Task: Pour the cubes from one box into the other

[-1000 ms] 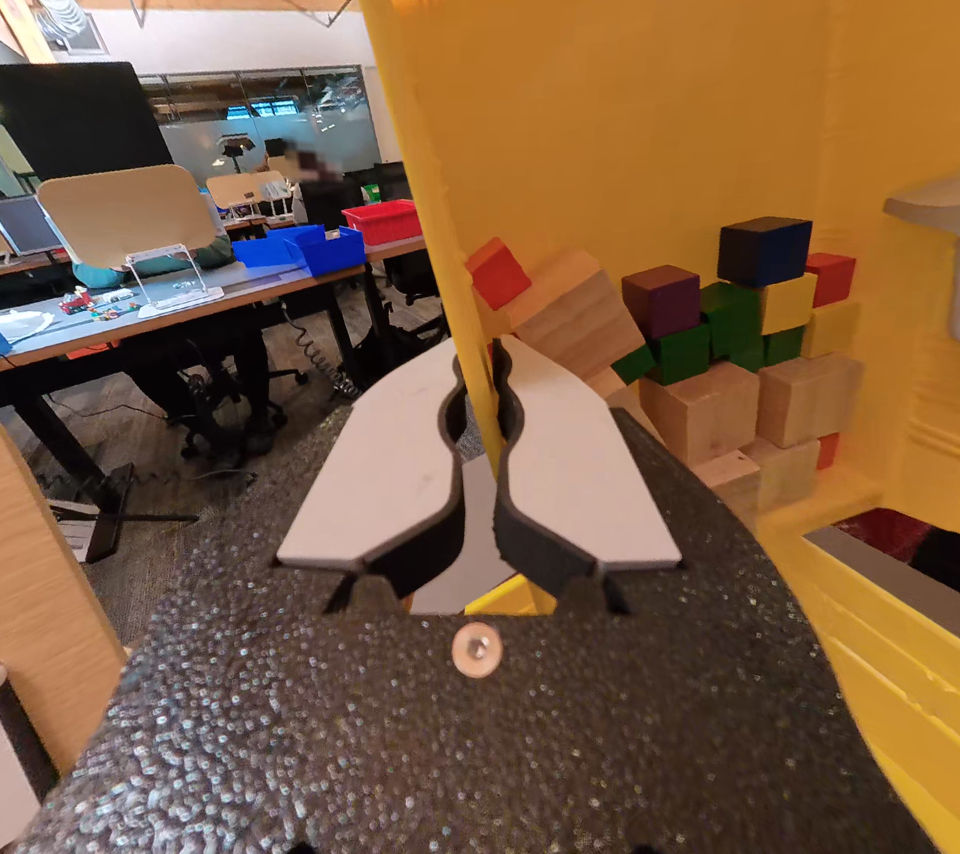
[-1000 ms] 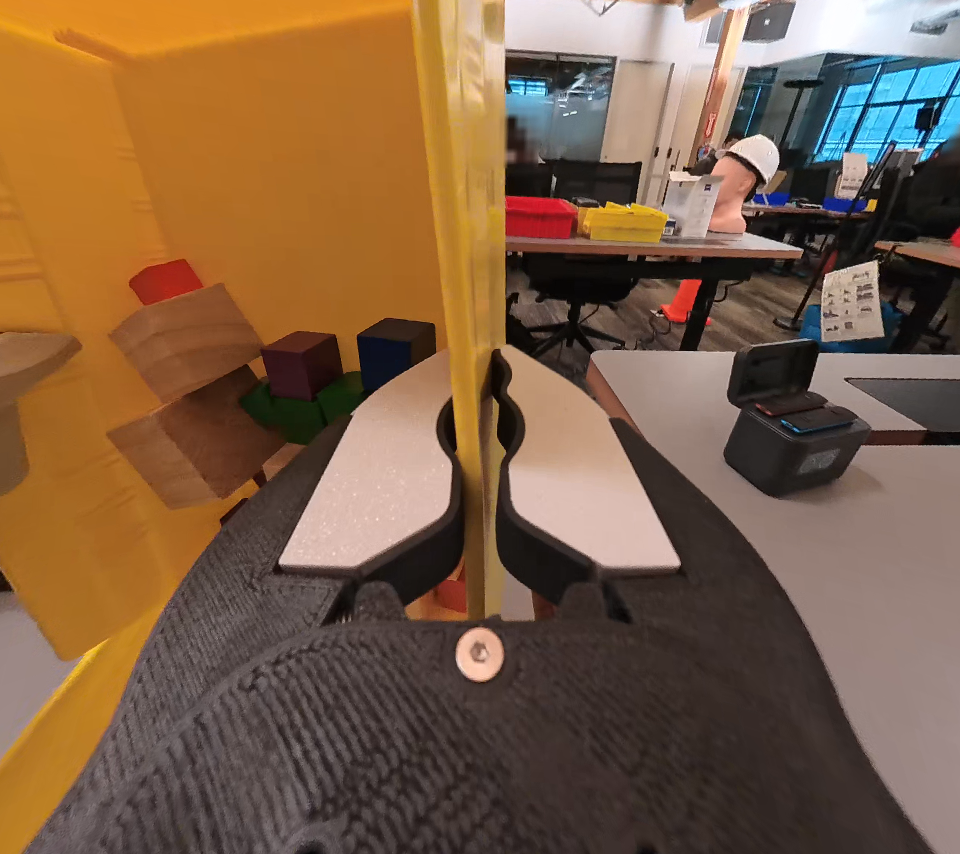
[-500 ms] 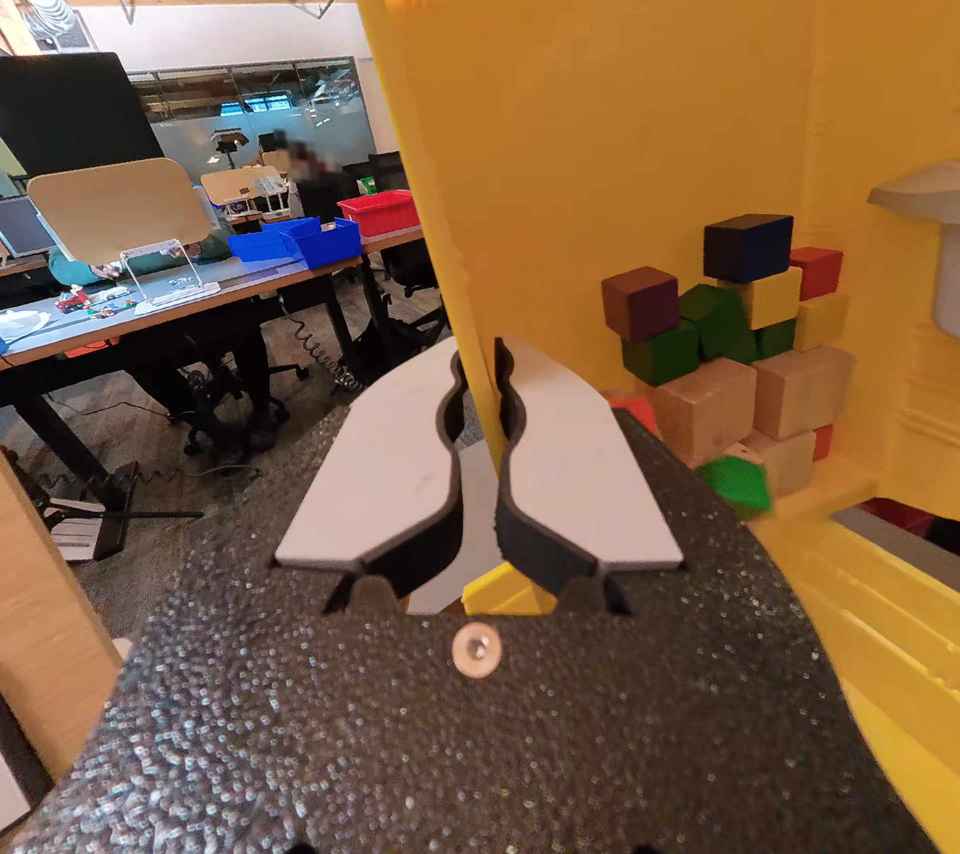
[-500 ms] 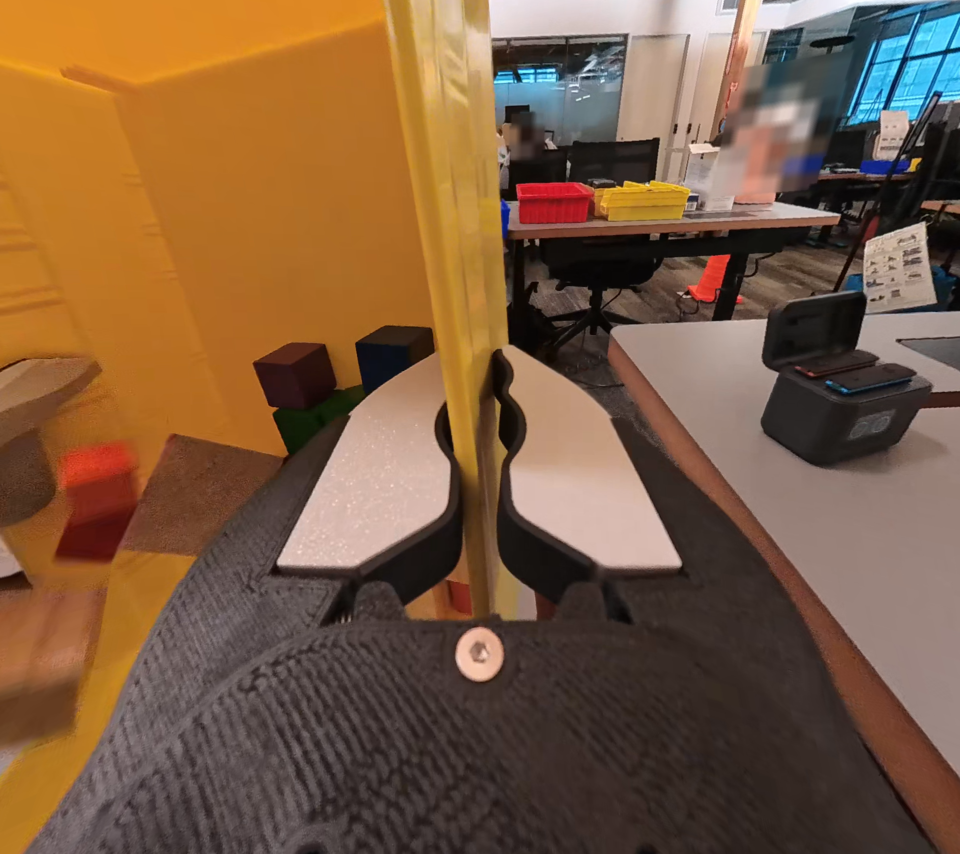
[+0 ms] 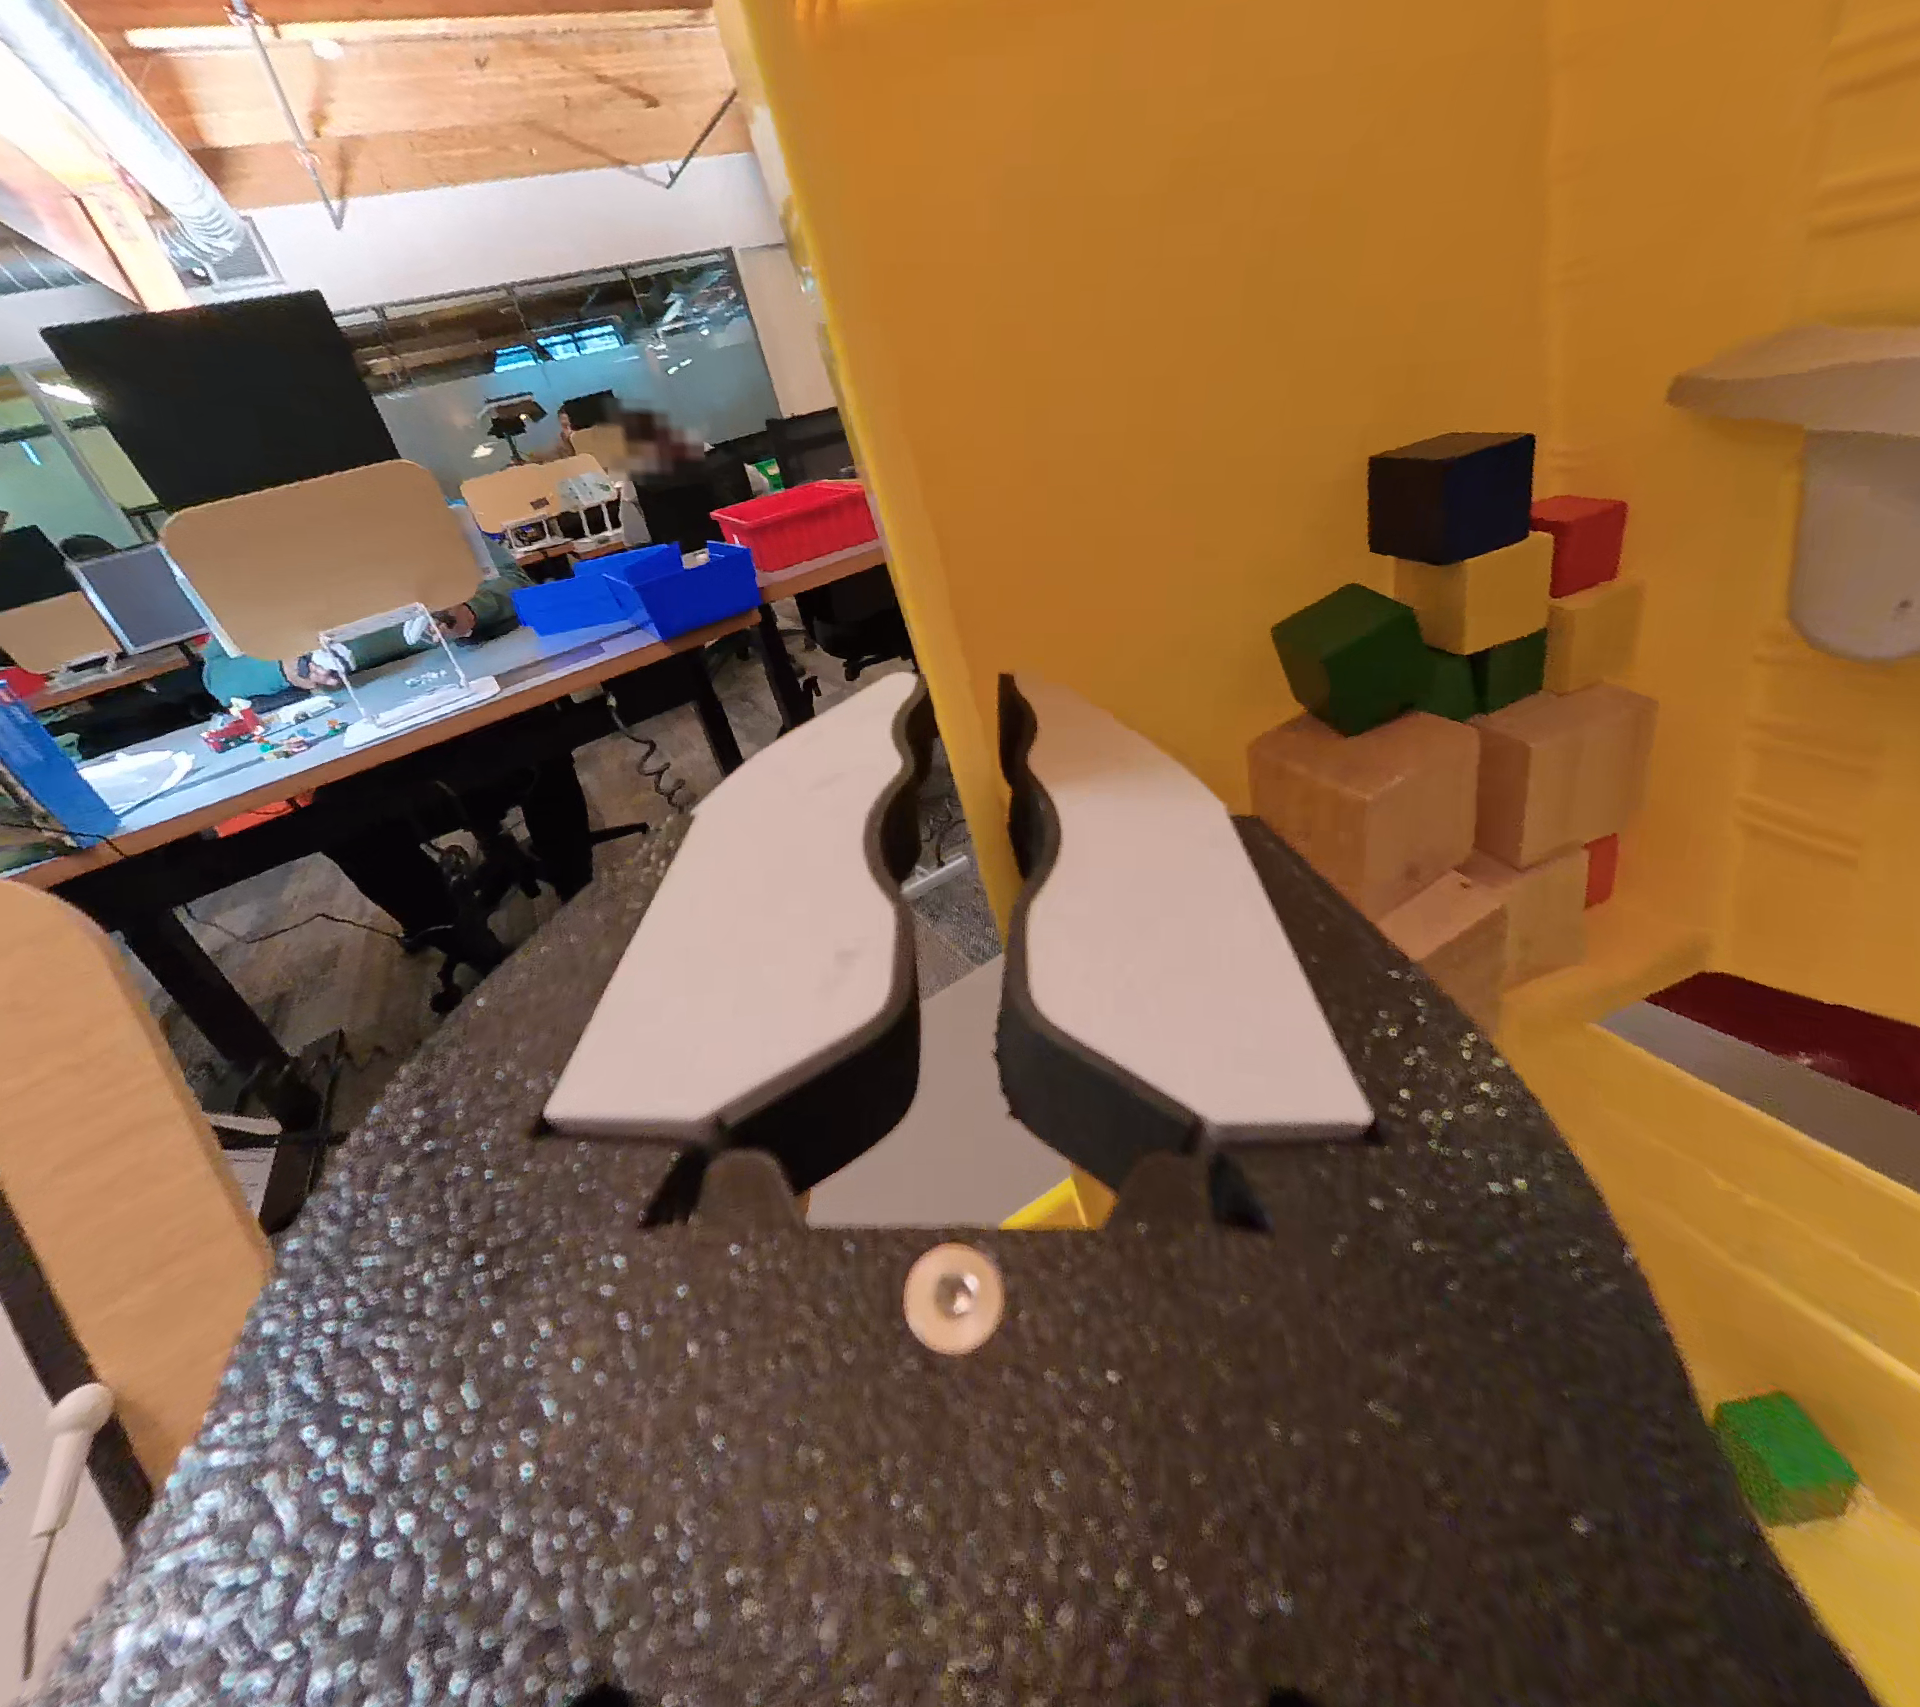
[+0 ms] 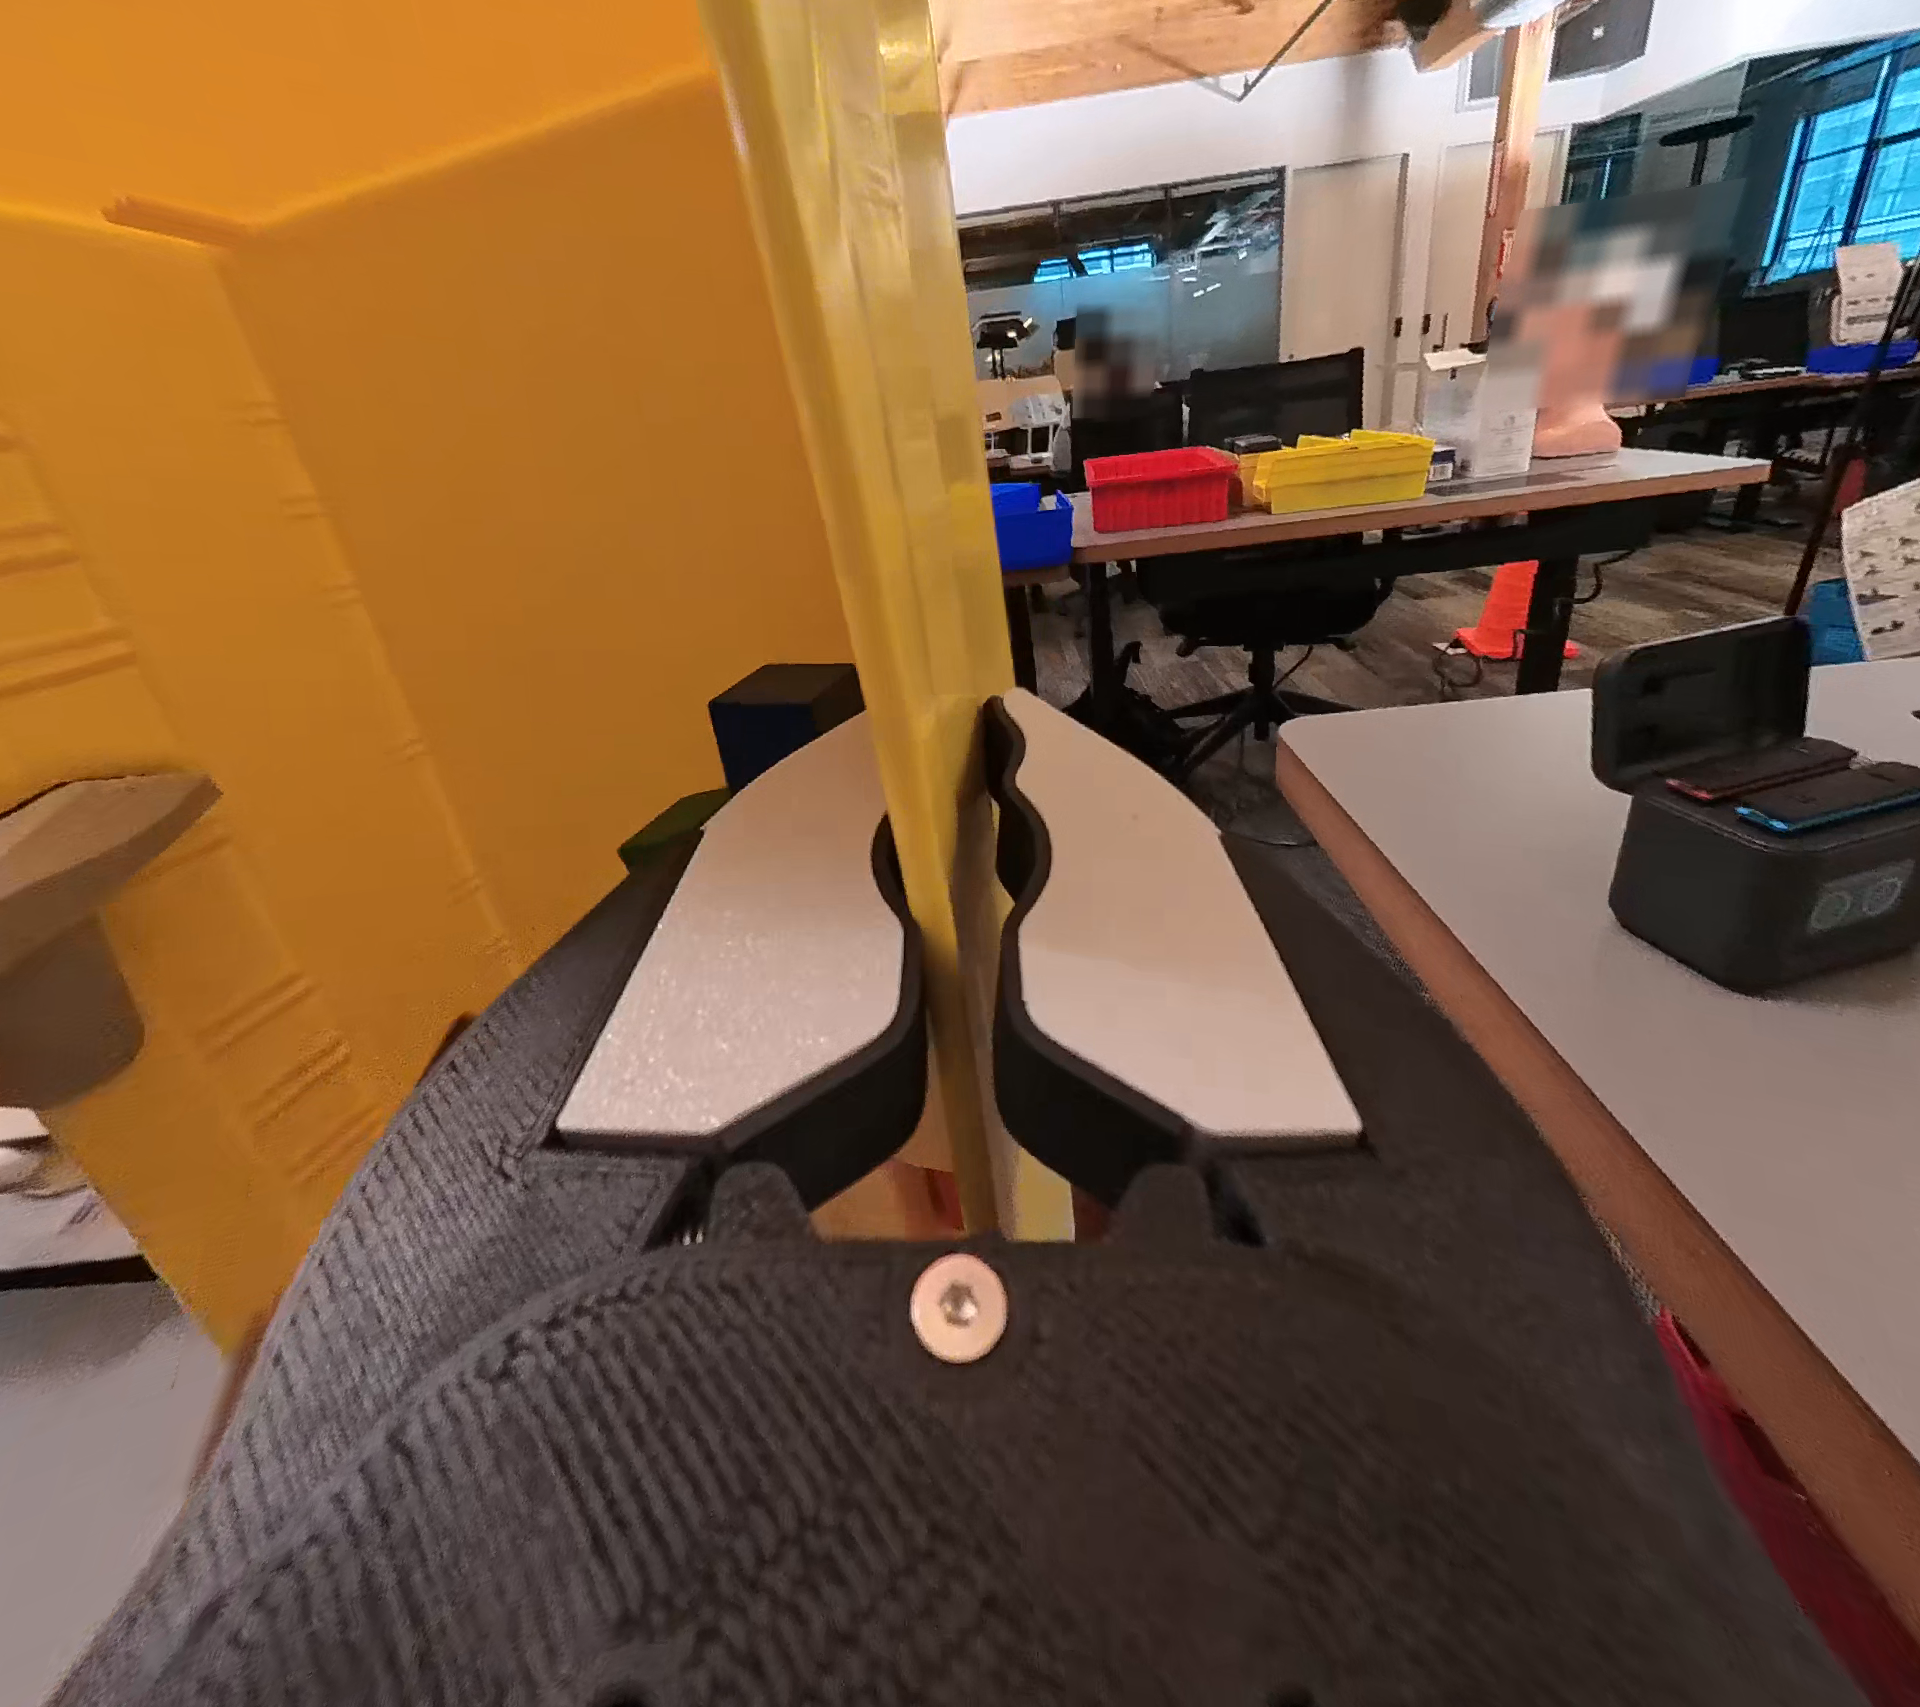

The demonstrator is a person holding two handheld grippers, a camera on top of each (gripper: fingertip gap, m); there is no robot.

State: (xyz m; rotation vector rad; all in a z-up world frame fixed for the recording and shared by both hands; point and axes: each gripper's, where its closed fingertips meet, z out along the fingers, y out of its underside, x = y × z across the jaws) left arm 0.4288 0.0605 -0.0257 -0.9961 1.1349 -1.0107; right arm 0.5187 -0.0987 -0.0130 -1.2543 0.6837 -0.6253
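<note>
Both grippers hold a yellow box [image 5: 1195,307] lifted and tipped steeply. My left gripper [image 5: 961,701] is shut on its left side wall. My right gripper [image 6: 971,722] is shut on its right side wall [image 6: 862,307]. A pile of cubes [image 5: 1455,722], wooden, green, yellow, red and dark blue, clings in the box's far right corner. One green cube [image 5: 1782,1460] is loose, low by the box's front rim. The right wrist view shows only a dark blue cube [image 6: 774,712] and a green one [image 6: 665,826]. A red surface [image 5: 1787,1023] shows below the box's rim.
A grey table [image 6: 1558,878] with a brown edge lies to the right and bears a dark open case [image 6: 1766,847]. Farther off stand desks with red [image 6: 1158,488], yellow and blue bins, office chairs and seated people. A wooden panel [image 5: 94,1138] stands at the left.
The box has tipped further. The large wooden blocks, a red cube and the purple cube have left the pile. A green cube has dropped toward the front rim.
</note>
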